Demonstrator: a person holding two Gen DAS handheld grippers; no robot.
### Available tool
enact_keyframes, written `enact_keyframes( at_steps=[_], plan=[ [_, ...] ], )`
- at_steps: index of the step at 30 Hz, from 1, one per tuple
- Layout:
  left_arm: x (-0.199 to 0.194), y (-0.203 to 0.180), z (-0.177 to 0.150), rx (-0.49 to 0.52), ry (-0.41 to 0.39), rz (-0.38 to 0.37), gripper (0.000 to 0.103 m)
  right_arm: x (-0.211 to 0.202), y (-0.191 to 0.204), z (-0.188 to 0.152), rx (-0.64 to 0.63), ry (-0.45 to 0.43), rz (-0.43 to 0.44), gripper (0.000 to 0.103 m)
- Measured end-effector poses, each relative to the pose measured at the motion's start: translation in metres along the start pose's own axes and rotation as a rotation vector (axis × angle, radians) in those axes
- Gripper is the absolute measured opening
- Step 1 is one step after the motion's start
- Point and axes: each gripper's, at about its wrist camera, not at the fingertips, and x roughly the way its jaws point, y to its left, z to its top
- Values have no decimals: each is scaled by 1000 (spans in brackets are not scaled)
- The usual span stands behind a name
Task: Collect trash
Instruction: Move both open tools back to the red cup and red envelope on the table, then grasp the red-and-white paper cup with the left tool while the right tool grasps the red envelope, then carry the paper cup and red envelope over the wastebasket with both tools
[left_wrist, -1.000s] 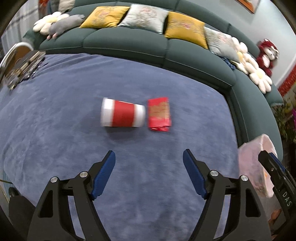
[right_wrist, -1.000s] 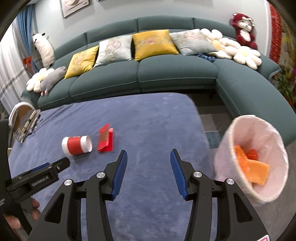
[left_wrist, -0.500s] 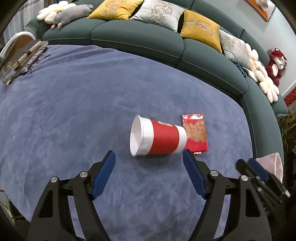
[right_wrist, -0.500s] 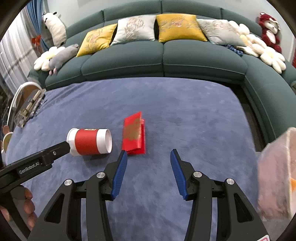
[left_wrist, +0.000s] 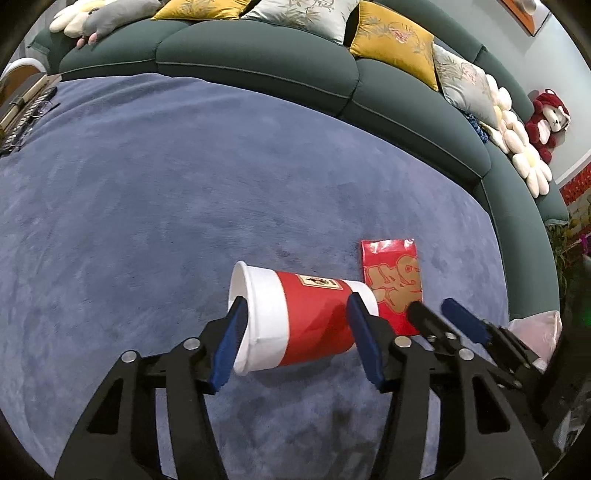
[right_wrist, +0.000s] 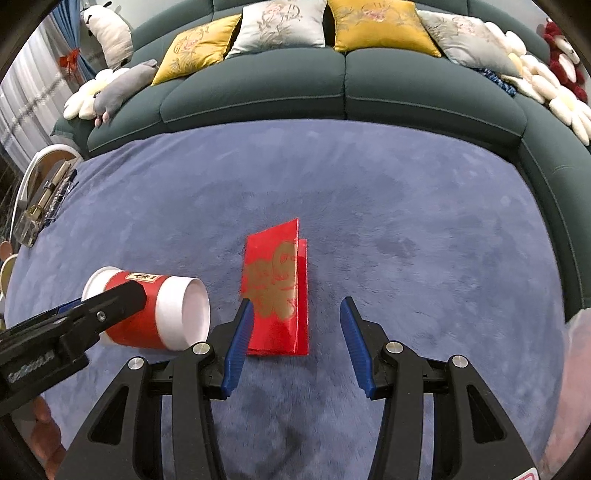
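Lying sideways on plush carpet, cylindrical paper cup beside flat envelope.

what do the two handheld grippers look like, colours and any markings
Both grippers, left and right, share one build: black plastic linkage arms with triangular cut-outs and silver pivot screws, tipped with ribbed blue fingers. The left one's side carries blurred grey lettering.

The rug is soft, fuzzy blue cloth. The cup is smooth paper. The envelope is shiny red paper with gold print. The fingers are ribbed blue plastic. The sofa is matt green cloth.
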Motion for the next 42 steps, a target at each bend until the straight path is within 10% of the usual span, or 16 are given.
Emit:
enact_keyframes(
  at_steps=[15, 42],
  plan=[
    [-6, -29, -5, 66, -5, -57, 5, 4, 6, -3, -9, -2, 81, 5],
    [-96, -176, -64, 290, -102, -129, 3, -189, -122, -49, 205, -289, -30, 4]
  ],
)
